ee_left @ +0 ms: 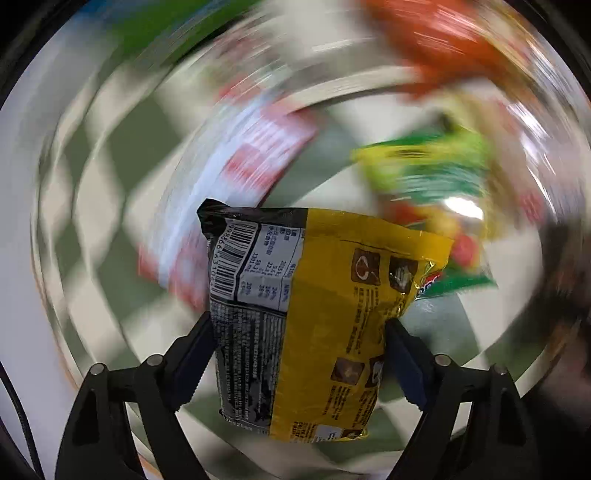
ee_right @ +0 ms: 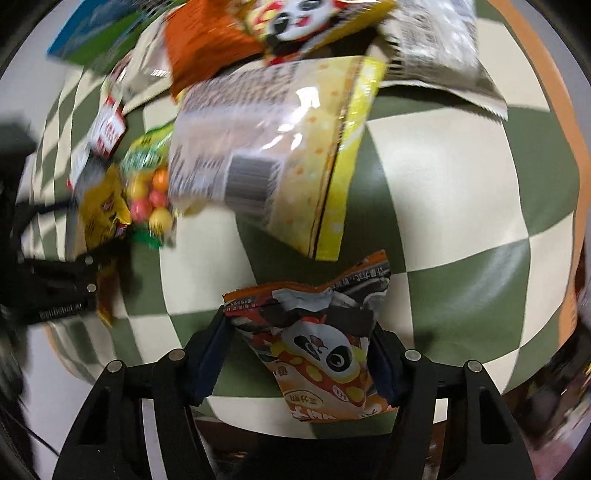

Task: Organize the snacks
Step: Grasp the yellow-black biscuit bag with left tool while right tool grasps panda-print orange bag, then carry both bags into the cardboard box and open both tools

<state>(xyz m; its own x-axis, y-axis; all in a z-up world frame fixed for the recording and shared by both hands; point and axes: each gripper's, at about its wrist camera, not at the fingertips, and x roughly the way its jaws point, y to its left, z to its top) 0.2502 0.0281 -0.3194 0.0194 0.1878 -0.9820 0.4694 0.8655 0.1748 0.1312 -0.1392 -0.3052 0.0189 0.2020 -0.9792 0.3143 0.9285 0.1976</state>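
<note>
My left gripper [ee_left: 299, 325] is shut on a yellow and black snack packet [ee_left: 317, 310] with a barcode, held above the table; the view behind it is motion-blurred. My right gripper [ee_right: 301, 325] is shut on a small orange panda snack packet [ee_right: 317, 354] above the green and cream checkered cloth [ee_right: 461, 206]. In the right wrist view the left gripper [ee_right: 85, 280] shows at the left edge with the yellow packet [ee_right: 103, 206]. A large pale yellow bag [ee_right: 273, 147] lies ahead of the right gripper.
More snacks lie at the far side: a candy bag with coloured balls [ee_right: 151, 192], an orange bag [ee_right: 207, 40], a panda bag [ee_right: 295, 22], a white printed bag [ee_right: 439, 48], a red and white packet [ee_right: 109, 127] and a blue-green box [ee_right: 96, 33].
</note>
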